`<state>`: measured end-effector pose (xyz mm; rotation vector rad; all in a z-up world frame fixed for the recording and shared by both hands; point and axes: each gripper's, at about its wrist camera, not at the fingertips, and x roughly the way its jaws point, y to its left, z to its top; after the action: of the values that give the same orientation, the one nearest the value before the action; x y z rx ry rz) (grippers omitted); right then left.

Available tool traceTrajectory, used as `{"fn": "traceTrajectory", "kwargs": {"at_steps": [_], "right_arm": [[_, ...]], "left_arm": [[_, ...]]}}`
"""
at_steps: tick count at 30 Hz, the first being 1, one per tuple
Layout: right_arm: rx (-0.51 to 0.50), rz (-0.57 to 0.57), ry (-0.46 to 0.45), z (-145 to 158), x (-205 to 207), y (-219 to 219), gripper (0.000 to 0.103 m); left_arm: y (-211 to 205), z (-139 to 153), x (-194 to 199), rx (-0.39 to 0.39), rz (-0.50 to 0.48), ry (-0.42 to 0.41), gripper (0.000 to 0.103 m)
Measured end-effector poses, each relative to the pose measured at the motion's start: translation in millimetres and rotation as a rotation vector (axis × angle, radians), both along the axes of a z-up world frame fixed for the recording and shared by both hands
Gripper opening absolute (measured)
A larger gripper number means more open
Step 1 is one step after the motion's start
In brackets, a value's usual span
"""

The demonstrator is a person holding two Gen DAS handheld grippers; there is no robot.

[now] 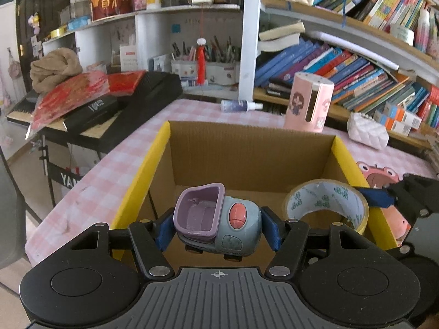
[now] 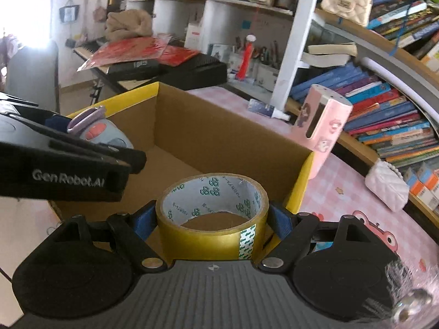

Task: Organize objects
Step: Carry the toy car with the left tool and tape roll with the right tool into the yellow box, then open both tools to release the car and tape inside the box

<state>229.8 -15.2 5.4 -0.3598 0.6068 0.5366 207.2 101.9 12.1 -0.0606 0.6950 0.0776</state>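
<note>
The left hand-held gripper (image 1: pixel 218 226) is about half open, its blue pads pressed on a toy car (image 1: pixel 219 219) that hangs above the open box (image 1: pixel 247 148). Just to its right, the right hand-held gripper (image 2: pixel 212 223) stands wider, clamped on the sides of a tape roll (image 2: pixel 212 213), also over the box. Beyond both, past the box, a pink holder (image 1: pixel 308 101) stands on the checked tabletop (image 1: pixel 115 161).

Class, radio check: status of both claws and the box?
Left claw shut on grey-purple toy car. Right claw shut on yellow tape roll. Both above open cardboard box. Nothing in the way.
</note>
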Motion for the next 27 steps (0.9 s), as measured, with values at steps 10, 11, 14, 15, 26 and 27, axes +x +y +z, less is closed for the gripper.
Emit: {"fn": "traceTrajectory", "kwargs": {"at_steps": [10,11,14,15,26,27], "right_arm": [[-0.017,0.096,0.013,0.4,17.9,-8.7,0.082],[-0.022,0.101,0.012,0.2,20.2,-8.9,0.082],[-0.034,0.114,0.01,-0.3,26.2,-8.4,0.082],[-0.039,0.121,0.009,-0.5,27.6,-8.0,0.082],[-0.051,0.143,0.006,-1.2,33.5,-6.8,0.082],[-0.05,0.142,0.005,-1.1,33.3,-6.9,0.082]], "left_arm": [[-8.6,-8.7,16.6,0.015,-0.006,0.04,0.064],[-8.2,-9.4,18.6,0.015,-0.002,0.043,0.064],[-6.8,-11.5,23.1,0.016,0.011,0.052,0.064],[-6.5,-12.1,24.0,0.016,0.014,0.052,0.064],[-9.1,-14.3,28.8,0.027,0.038,0.056,0.064],[-10.0,-13.8,27.9,0.033,0.041,0.051,0.065]]}}
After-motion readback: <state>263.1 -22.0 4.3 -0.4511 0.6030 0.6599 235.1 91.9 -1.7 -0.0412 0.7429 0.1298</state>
